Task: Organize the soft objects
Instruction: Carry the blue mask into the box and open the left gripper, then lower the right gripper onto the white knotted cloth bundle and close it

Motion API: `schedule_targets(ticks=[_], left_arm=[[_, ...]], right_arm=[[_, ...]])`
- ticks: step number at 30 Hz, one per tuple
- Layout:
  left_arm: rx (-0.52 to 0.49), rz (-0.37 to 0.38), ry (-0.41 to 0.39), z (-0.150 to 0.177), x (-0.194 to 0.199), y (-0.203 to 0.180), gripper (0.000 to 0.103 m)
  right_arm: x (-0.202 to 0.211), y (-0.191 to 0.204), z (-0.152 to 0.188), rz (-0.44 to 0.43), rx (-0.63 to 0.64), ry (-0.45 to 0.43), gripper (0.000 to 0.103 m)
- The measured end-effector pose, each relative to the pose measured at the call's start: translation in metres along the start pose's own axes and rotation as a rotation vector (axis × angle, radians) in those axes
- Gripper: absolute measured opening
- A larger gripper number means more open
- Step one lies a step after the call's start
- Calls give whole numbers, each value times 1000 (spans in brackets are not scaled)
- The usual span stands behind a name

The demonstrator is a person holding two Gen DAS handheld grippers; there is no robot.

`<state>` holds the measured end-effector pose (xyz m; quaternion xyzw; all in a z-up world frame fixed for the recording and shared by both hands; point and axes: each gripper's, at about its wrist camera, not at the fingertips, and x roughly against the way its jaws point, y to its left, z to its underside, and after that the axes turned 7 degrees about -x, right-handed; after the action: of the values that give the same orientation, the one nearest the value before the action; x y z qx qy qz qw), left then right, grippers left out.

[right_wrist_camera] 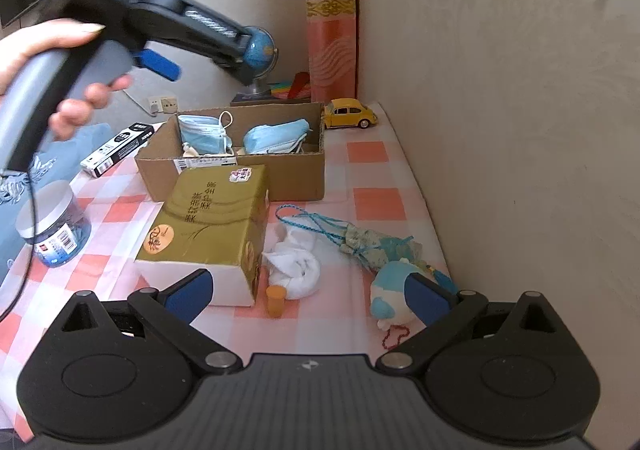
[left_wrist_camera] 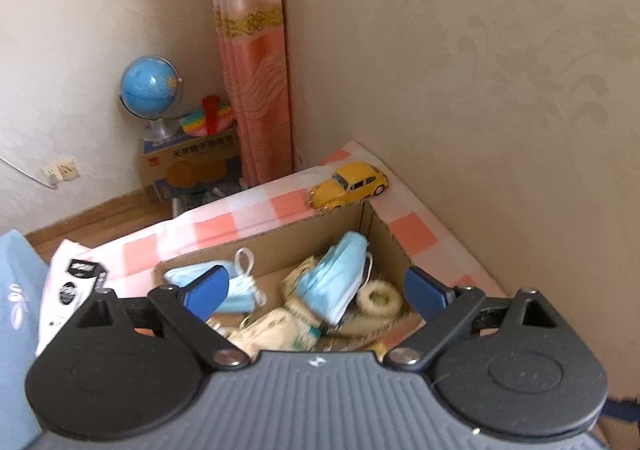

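Note:
My left gripper (left_wrist_camera: 316,284) is open and hangs above an open cardboard box (left_wrist_camera: 276,246). Nothing sits between its blue pads. In the box lie two light blue face masks (left_wrist_camera: 336,274), cream cloth pieces (left_wrist_camera: 276,326) and a pale ring-shaped roll (left_wrist_camera: 380,298). My right gripper (right_wrist_camera: 310,290) is open and empty, low over the checked tablecloth (right_wrist_camera: 372,202). Just ahead of it lie a white cloth bundle (right_wrist_camera: 294,268), a blue plush toy (right_wrist_camera: 390,290) by its right finger, and a patterned sachet (right_wrist_camera: 376,250) on a blue cord.
A gold-green carton (right_wrist_camera: 212,222) stands in front of the cardboard box (right_wrist_camera: 232,170). An orange vial (right_wrist_camera: 276,300), a lidded jar (right_wrist_camera: 54,234), a black-and-white packet (right_wrist_camera: 118,148) and a yellow toy car (right_wrist_camera: 350,112) share the table. A wall (right_wrist_camera: 500,130) bounds the right side. A hand (right_wrist_camera: 76,114) grips the left tool.

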<state>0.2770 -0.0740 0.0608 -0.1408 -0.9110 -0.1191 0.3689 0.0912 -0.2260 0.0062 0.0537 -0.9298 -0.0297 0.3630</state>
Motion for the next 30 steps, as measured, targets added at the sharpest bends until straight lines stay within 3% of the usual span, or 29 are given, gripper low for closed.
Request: schedule_targets(ticks=[8,15,23,30], left_arm=[[22,-9,18,46,48,-3,95],[51,-24,-35,90,88,-15,100],[42,-40,-48,129,93,-32,100],[3,-15,-23,141,84,-43,100]], right_arm=[[9,0,12,-28,8,-12,103],[7,-6,23,-13,2,-3,103],[0,-21,31,52,-35,-16,103],[-11,-24,27,79,-34,-38,100]])
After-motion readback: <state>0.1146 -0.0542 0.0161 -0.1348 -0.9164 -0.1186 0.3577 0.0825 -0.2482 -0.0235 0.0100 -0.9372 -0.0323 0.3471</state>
